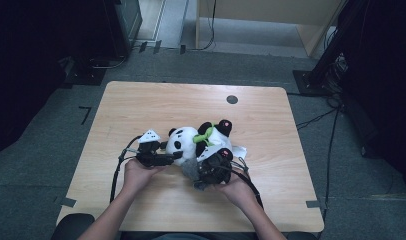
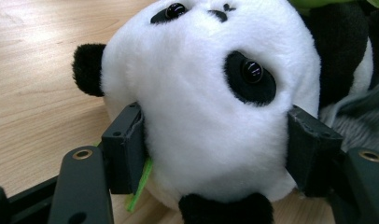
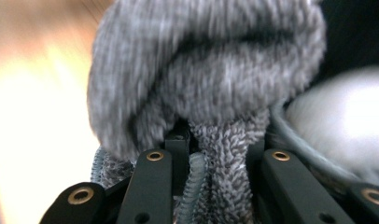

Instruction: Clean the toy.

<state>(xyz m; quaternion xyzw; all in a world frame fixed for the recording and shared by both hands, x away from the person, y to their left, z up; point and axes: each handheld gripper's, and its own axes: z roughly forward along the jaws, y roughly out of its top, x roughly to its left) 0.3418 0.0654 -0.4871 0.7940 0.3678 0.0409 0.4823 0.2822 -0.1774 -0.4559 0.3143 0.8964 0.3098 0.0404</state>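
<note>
A black-and-white panda plush (image 1: 188,139) lies on its side at the middle of the wooden table (image 1: 141,105), with a green ribbon (image 1: 205,134) at its neck. My left gripper (image 1: 175,157) is shut on the panda's head (image 2: 211,93); in the left gripper view the pads (image 2: 124,149) press into the white fur from both sides. My right gripper (image 1: 198,170) is shut on a grey knitted cloth (image 3: 211,79), which bunches up above the jaws. That grey cloth (image 1: 191,170) sits just in front of the panda's body.
A white piece of fabric (image 1: 239,150) pokes out at the panda's right. There is a round dark hole (image 1: 232,99) in the table's far side. Cables (image 1: 116,170) trail from both grippers toward the front edge. Dark stands and a grey floor surround the table.
</note>
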